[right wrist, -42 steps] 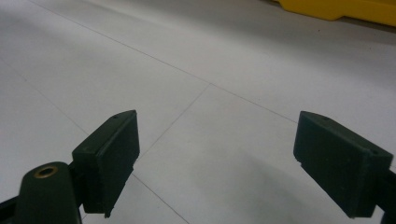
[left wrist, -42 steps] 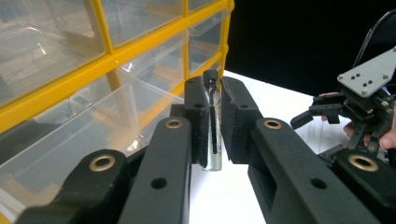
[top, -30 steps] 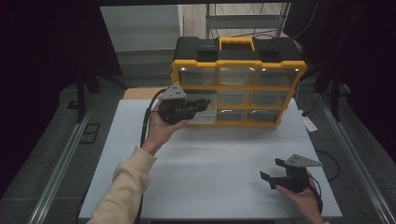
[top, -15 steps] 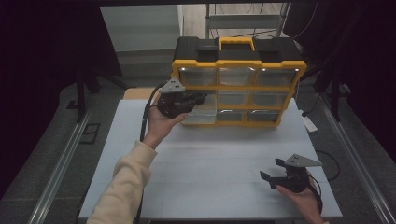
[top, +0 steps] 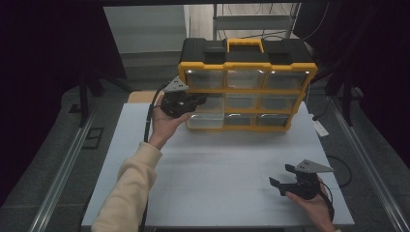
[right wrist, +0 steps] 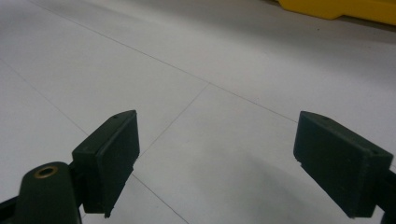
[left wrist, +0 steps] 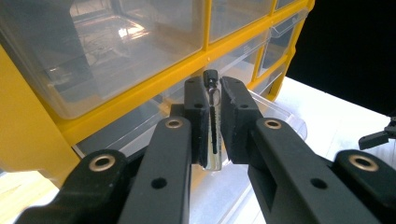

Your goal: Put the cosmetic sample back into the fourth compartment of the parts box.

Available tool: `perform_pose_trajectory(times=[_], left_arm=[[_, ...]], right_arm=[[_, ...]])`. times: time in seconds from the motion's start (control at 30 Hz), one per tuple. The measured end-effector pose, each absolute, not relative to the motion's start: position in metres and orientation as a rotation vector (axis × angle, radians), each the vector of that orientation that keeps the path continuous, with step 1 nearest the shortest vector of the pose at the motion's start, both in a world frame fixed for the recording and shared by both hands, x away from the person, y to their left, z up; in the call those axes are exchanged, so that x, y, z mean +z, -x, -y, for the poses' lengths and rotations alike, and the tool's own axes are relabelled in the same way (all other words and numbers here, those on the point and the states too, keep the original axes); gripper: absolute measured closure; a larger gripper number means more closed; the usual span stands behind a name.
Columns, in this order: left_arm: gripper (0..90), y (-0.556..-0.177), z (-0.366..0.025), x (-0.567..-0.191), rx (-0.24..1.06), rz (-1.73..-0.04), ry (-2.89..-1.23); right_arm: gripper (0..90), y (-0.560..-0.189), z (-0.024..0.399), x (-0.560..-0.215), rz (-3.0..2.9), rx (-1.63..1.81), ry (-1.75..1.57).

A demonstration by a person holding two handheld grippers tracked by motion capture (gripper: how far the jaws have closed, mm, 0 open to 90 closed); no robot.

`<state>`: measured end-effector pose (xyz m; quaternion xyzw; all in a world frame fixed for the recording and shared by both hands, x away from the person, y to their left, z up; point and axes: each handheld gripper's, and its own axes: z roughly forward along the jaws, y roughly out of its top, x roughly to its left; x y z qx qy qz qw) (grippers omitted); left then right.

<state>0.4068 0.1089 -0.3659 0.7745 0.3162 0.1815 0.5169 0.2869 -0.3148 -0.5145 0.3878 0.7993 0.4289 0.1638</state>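
A yellow and black drawer organiser stands upright at the table's far side, with clear drawers in three rows. My left gripper is up against its left column. In the left gripper view its jaws are shut on the thin clear front lip of a pulled-out drawer. A small dark piece shows at the top of the gap. The organiser's yellow frame is right behind the jaws. My right gripper rests open near the front right of the table, its jaws wide apart over bare white surface.
The white table top spreads between the organiser and the front edge. A cable trails from the left gripper along the sleeve. Metal rails run along both sides of the table. The right gripper shows far off at the right edge.
The left hand has moved away from the person, toward the organiser's front, with its jaws still shut. The right hand and its gripper have stayed put.
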Motion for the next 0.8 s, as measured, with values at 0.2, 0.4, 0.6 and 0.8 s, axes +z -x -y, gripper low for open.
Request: perform_pose_trajectory(times=[0.2, 0.4, 0.6, 0.8], left_arm=[[80.7, -0.4064, -0.1078, -0.3672, 0.437, -0.755, -1.870], [80.6, -0.4076, -0.1074, -0.3698, 0.431, -0.758, -1.879], [80.3, -0.4076, -0.1070, -0.3717, 0.428, -0.757, -1.884], [48.5, -0.4002, -0.1062, -0.3687, 0.456, -0.753, -1.837]], right_arm=[[15.2, -0.2867, 0.3153, -0.5143, -2.278, 1.226, -1.105], [15.2, -0.2869, 0.3154, -0.5144, -2.278, 1.224, -1.104], [15.2, -0.2868, 0.3154, -0.5146, -2.278, 1.224, -1.106], [15.2, -0.2869, 0.3159, -0.5146, -2.277, 1.223, -1.106]])
